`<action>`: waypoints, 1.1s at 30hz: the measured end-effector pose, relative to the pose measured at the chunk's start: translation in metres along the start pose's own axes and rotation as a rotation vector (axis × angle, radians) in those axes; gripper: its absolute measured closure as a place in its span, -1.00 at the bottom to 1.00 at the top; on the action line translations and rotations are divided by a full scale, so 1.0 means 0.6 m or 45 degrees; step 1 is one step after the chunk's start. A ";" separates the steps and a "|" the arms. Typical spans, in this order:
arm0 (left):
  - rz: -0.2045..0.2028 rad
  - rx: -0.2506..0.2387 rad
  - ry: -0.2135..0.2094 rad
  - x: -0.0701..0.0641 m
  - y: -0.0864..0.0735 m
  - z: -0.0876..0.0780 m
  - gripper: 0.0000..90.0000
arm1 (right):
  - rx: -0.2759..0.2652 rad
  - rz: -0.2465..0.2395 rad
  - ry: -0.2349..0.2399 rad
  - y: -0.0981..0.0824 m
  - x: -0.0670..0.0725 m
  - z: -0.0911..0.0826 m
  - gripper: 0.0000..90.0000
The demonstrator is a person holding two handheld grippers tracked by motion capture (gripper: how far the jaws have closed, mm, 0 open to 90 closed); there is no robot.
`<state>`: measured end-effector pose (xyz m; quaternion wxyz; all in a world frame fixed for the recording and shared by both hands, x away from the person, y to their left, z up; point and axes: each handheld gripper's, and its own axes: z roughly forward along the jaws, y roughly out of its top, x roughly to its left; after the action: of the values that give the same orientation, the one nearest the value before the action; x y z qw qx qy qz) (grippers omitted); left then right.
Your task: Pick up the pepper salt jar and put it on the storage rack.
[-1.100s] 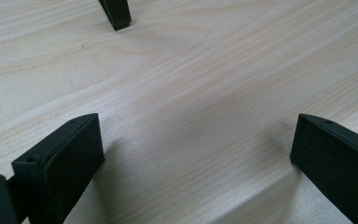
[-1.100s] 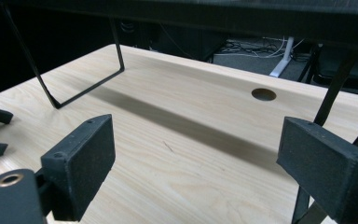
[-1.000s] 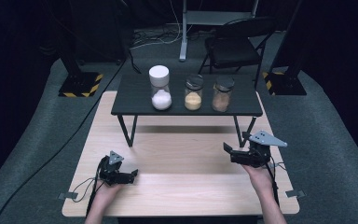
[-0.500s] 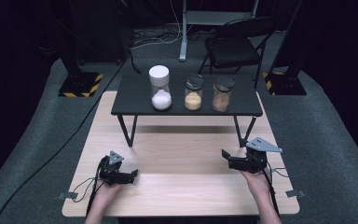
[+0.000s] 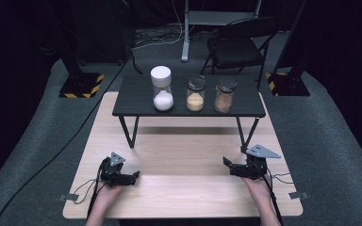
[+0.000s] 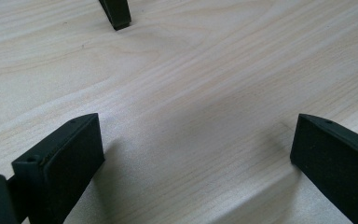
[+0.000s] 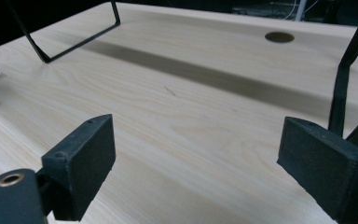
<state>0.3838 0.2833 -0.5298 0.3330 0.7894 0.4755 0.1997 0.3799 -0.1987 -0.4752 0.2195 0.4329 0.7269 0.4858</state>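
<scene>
My left gripper (image 5: pixel 133 177) rests low on the light wooden table (image 5: pixel 184 188) at the near left, held by a hand, and points right. In the left gripper view its jaws stand wide apart (image 6: pixel 196 154) over bare wood, with nothing between them. My right gripper (image 5: pixel 227 163) is held at the near right and points left, its grey plate on top. Its jaws are also wide apart (image 7: pixel 196 158) and empty above the wood.
A small black raised table (image 5: pixel 136 99) stands at the back of the wooden one. It carries a white-lidded jar of white powder (image 5: pixel 161 89), a jar of yellow powder (image 5: pixel 195 94) and a jar of brown powder (image 5: pixel 225 95). Its legs (image 7: pixel 74 37) stand ahead. A chair (image 5: pixel 238 44) is behind.
My right gripper has come down and toward the person, settling closer to the table. The left gripper has stayed in place.
</scene>
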 end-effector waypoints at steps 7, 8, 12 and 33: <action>0.000 0.000 0.000 0.000 0.000 0.000 -0.95 | 0.065 0.000 0.003 -0.022 -0.003 0.016 -0.77; 0.000 0.000 0.000 0.000 0.000 0.000 -0.95 | 0.073 0.002 0.004 -0.024 -0.003 0.017 -0.77; 0.001 0.000 0.000 0.000 0.000 0.000 -0.95 | 0.104 0.013 0.009 -0.036 -0.004 0.026 -0.77; 0.000 0.000 0.000 0.000 0.000 0.000 -0.95 | 0.344 -0.056 -0.012 -0.068 0.009 0.061 -0.75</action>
<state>0.3838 0.2833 -0.5298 0.3329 0.7894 0.4755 0.1998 0.3868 -0.1815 -0.5270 0.1732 0.4449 0.7939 0.3764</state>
